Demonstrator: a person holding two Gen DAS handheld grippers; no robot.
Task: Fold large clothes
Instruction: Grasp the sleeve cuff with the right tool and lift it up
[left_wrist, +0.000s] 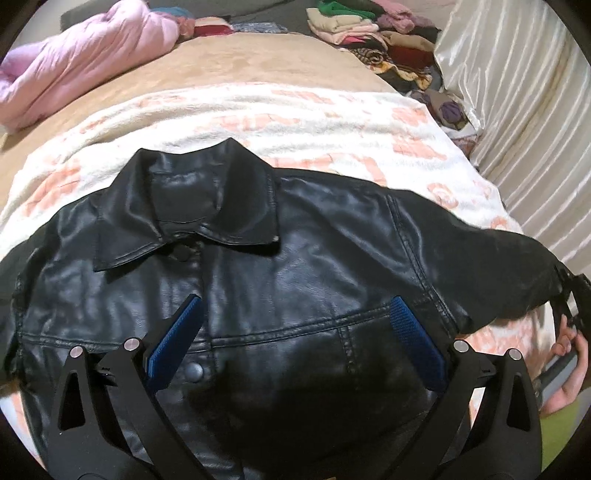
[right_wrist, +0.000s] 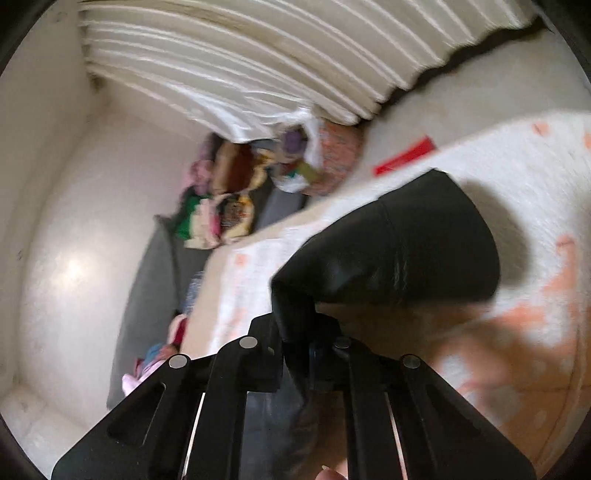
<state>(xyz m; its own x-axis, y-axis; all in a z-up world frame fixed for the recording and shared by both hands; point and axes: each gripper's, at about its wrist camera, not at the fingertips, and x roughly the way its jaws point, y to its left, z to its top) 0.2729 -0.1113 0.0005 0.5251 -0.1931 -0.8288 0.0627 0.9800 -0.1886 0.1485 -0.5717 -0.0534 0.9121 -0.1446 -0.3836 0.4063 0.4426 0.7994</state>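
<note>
Black faux-leather jacket with collar and snap buttons (left_wrist: 280, 280) lies front-up, spread flat on a white fleece blanket with peach-orange pattern (left_wrist: 258, 110), collar toward the far end of the bed. The blanket sits on a tan bedspread (left_wrist: 258, 62).

Left gripper (left_wrist: 295, 325): jaws wide apart, blue textured pads (left_wrist: 406, 325) showing, hovering over the jacket's chest around the stitched seam line. Nothing between the pads, no visible contact with the fabric. One silver snap (left_wrist: 195, 370) sits just beside the left-hand blue pad.

Right gripper (right_wrist: 295, 354): jaws together, clamped on the cuff end of the jacket's black sleeve (right_wrist: 399, 251). In the right wrist view the sleeve runs up and away from the jaws, lifted off the blanket, casting a shadow on it. View is motion-blurred. In the left wrist view the same gripper is at the right edge (left_wrist: 572, 299), at the end of the outstretched sleeve, with the person's hand (left_wrist: 565, 369) on its handle.

Surroundings: crumpled pink quilt (left_wrist: 81, 59) at the far left of the bed; stack of folded multicoloured clothes (left_wrist: 369, 33) at the far right; pleated white satin curtain (left_wrist: 517, 103) along the right side. A red strip (right_wrist: 404, 155) lies near the blanket edge in the right wrist view, too blurred to identify.
</note>
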